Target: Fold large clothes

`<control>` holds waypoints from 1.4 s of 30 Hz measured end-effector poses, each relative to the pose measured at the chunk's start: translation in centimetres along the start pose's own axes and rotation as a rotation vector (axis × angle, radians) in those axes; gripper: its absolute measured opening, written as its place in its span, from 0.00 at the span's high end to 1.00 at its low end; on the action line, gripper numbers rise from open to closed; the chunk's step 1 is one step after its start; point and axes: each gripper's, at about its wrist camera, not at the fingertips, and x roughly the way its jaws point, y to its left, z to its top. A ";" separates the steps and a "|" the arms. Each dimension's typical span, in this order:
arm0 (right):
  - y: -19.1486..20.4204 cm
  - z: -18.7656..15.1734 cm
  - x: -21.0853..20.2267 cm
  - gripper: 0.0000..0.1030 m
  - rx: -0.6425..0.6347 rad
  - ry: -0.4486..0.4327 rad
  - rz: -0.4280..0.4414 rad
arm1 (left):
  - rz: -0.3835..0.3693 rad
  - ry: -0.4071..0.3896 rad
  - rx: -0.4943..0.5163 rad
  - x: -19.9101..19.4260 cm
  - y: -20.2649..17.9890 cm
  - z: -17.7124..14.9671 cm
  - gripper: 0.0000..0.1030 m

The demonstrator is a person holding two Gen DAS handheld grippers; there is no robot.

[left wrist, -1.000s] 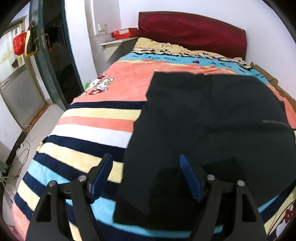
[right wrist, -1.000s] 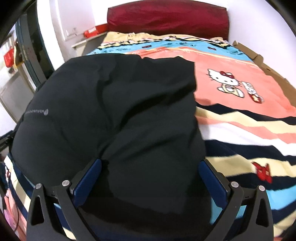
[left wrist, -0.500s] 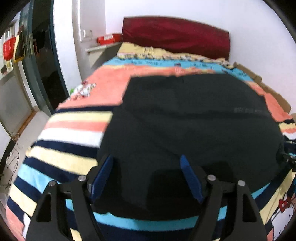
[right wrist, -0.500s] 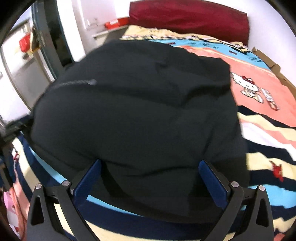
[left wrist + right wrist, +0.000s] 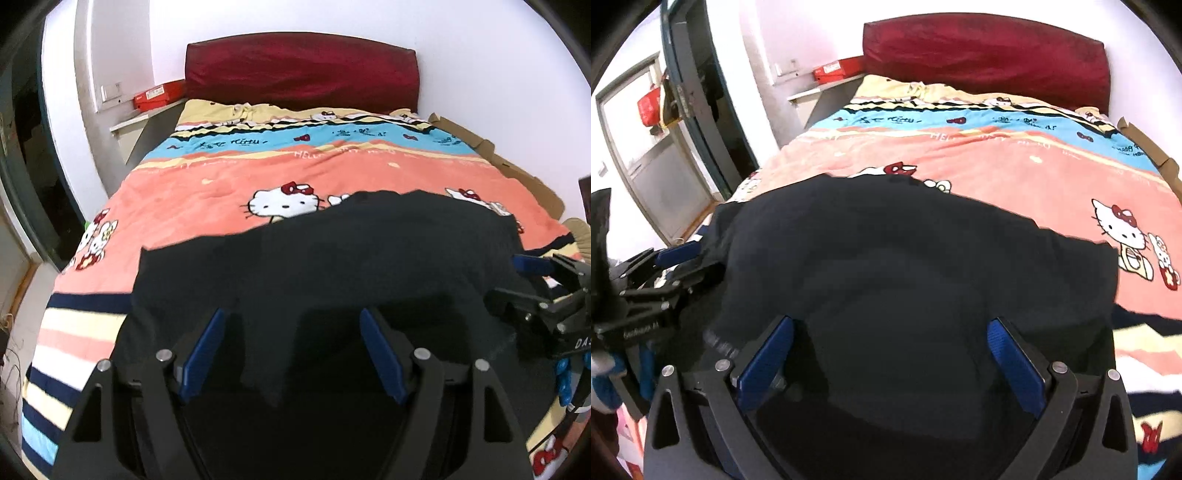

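Black garment [image 5: 332,266] spread on the bed [image 5: 229,192], partly folded at most. Left gripper [image 5: 295,354] and right gripper [image 5: 890,354] wide-jawed, gripping nothing. Most folds still to do, probably.

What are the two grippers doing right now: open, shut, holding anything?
Left gripper: open, jaws wide over the black garment, nothing pinched.
Right gripper: open, jaws wide over the same garment, nothing pinched.

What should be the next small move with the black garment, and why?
Probably lower both and close on the near hem. The left hand-held gripper and the right hand-held gripper are open, side by side above the black garment, which lies spread on the bed cover.
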 end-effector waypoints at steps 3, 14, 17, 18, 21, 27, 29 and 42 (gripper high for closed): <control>-1.6 1.5 1.3 0.01 0.017 0.000 0.001 | 0.031 0.004 0.014 1.4 -0.1 0.8 0.27; -5.1 1.8 3.6 0.01 0.102 -0.010 0.031 | 0.084 -0.005 0.022 3.1 -0.3 0.6 0.27; -5.2 1.6 3.5 0.01 0.113 -0.010 0.030 | 0.083 -0.004 0.021 3.0 -0.2 0.5 0.27; -5.2 1.4 3.3 0.01 0.114 -0.010 0.025 | 0.083 -0.005 0.019 2.9 -0.3 0.4 0.27; -5.6 0.9 3.0 0.01 0.117 -0.008 0.017 | 0.081 -0.002 0.012 2.7 -0.1 0.1 0.27; -6.3 -1.1 1.7 0.01 0.135 0.000 0.014 | 0.089 0.003 0.006 2.0 0.3 -0.8 0.27; -6.5 -1.6 1.4 0.01 0.139 0.002 0.014 | 0.091 0.002 0.006 1.7 0.5 -1.1 0.27; -8.2 -5.0 -1.3 0.01 0.144 0.012 -0.030 | 0.103 -0.001 0.032 -0.7 1.8 -3.5 0.27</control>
